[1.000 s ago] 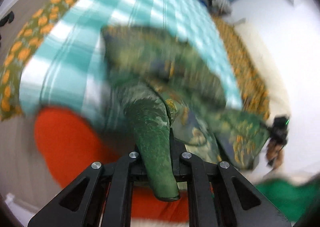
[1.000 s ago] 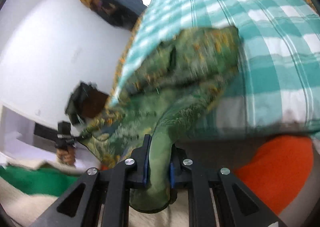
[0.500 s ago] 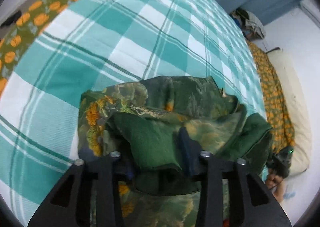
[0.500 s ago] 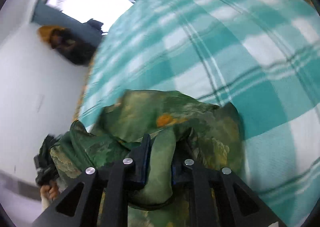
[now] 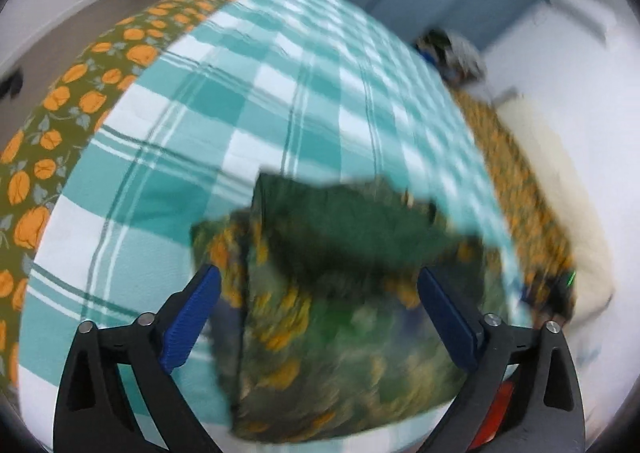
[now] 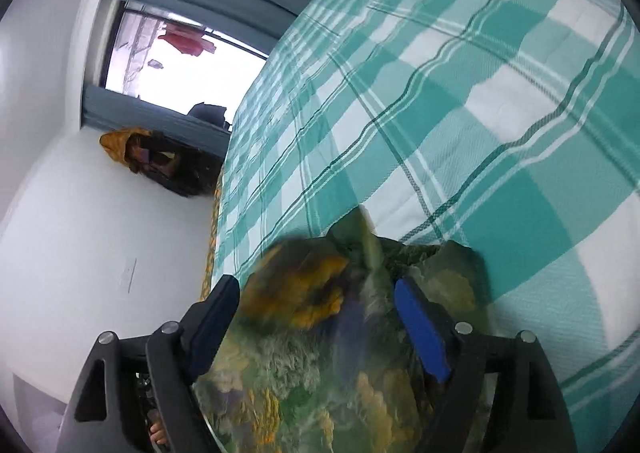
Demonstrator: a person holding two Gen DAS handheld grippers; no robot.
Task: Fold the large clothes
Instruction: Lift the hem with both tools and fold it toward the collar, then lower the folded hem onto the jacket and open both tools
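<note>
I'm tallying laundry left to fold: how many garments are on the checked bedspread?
1: a green floral garment lies bunched on the bedspread, between the opening jaws of both grippers. Others could be hidden outside the views.

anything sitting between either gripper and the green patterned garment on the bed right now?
Nothing visible. The green patterned garment lies on the checked bedspread directly between the fingers of the left gripper and the right gripper. Both sets of jaws are opening and the pads are off the cloth. Parts of the garment are blurred.

Woven checked bedspread [image 5: 280,101], printed cloth garment [image 5: 340,325]
</note>
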